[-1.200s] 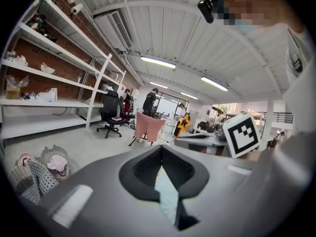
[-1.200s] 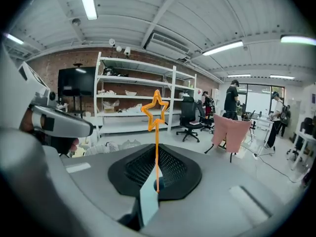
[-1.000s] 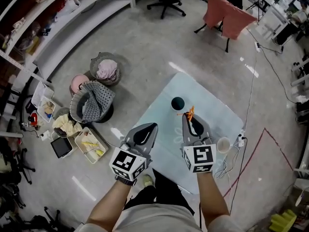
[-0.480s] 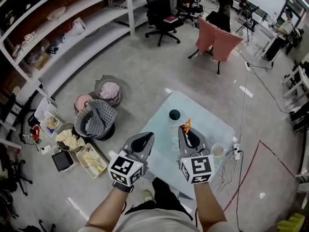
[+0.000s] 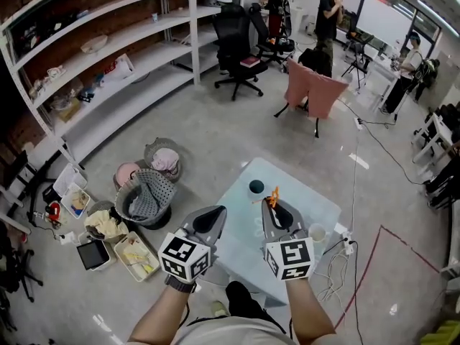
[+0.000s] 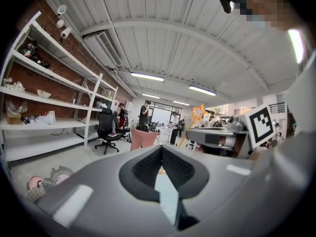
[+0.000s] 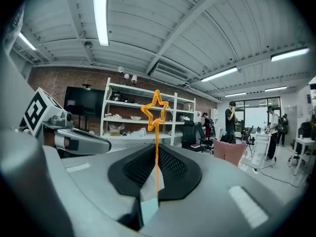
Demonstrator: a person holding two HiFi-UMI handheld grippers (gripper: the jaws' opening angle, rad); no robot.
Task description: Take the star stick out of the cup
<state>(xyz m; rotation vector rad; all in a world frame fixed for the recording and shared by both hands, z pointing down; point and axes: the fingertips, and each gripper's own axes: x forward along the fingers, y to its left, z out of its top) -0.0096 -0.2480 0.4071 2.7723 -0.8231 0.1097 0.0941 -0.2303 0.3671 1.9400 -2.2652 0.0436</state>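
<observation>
In the head view, my right gripper point(image 5: 274, 207) is shut on an orange stick topped with a star point(image 5: 272, 195), holding it upright and clear of the dark cup point(image 5: 256, 187). That cup stands on the pale blue table point(image 5: 323, 205), just left of the gripper's tip. The right gripper view shows the star stick point(image 7: 156, 110) rising from between the pressed pads of the right gripper point(image 7: 157, 174). My left gripper point(image 5: 209, 218) hovers level to the left, shut and holding nothing. In the left gripper view, the left gripper point(image 6: 160, 149) has its tips together, with the star stick point(image 6: 197, 113) off to the right.
A white cup point(image 5: 317, 233) sits near the table's right edge, with cables point(image 5: 343, 247) on the floor beside it. Laundry baskets point(image 5: 146, 193) and a tray point(image 5: 131, 254) crowd the floor at left. White shelving point(image 5: 108, 63), office chairs point(image 5: 241, 54) and standing people fill the back.
Both grippers have risen and tilted up, and the view has lifted to take in more of the room. The star stick stays held in the right gripper, farther from the cup.
</observation>
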